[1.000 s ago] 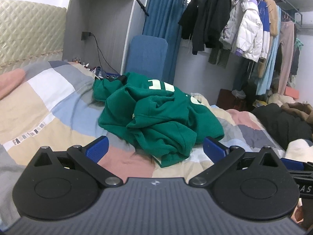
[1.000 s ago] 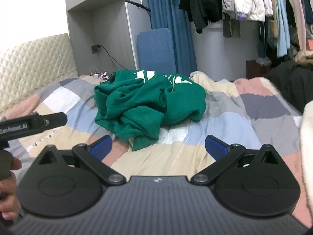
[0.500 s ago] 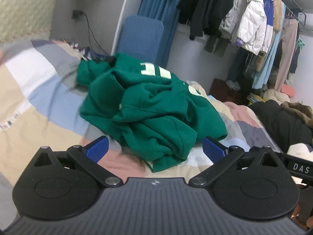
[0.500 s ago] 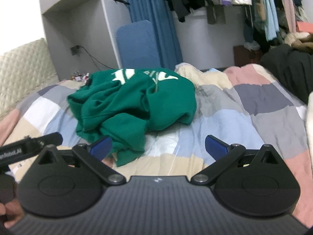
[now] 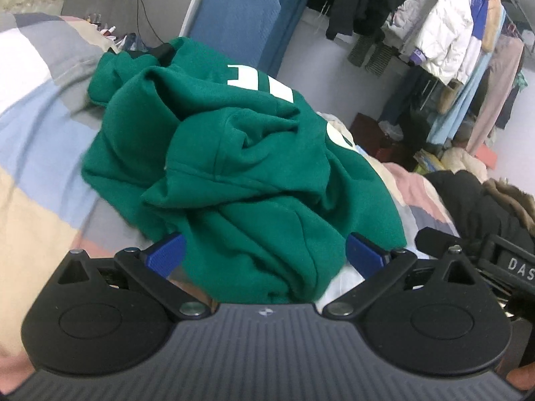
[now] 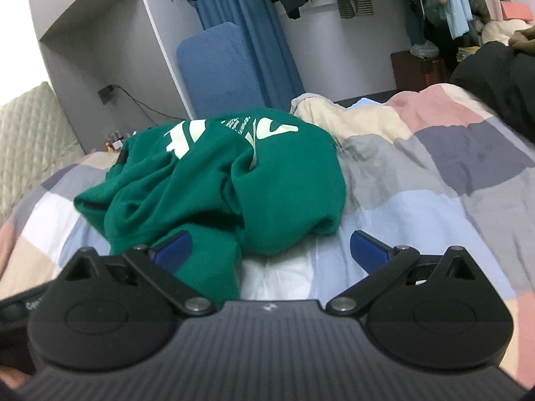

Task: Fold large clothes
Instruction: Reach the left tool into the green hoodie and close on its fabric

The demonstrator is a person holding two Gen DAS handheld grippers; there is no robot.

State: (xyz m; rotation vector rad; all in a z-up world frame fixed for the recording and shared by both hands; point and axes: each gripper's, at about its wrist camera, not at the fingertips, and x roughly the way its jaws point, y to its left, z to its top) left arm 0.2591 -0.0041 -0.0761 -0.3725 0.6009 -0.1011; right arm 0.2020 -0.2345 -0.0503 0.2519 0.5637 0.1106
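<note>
My left jaws (image 5: 264,254) stand wide open, one blue pad on each side of the nearest bulge of the green hoodie (image 5: 240,173), gripping nothing. I judge I hold them spread like this so a thick fold of fleece can pass between them before I close. My right jaws (image 6: 271,245) are open as well and empty; their left pad overlaps the hoodie's near hem in the right wrist view, while their right pad hangs over bare quilt, so that side has no cloth to take yet.

The hoodie lies in a crumpled heap on the patchwork quilt (image 6: 451,180) of the bed, white lettering turned up on its far side, sleeves and hood tucked somewhere within the folds; I cannot tell which lump is which. Because it is bunched, I reckon the first step is to find two corners or the shoulders and spread it flat, and folding has not begun.

Beyond the hoodie a blue padded chair back (image 5: 234,20) stands against the grey wall. To the right of the hoodie a dark coat (image 5: 485,207) lies on the bed, and past that coats hang on a clothes rail (image 5: 444,23). Those garments are well apart from the hoodie, so they should not snag as I lift it.
</note>
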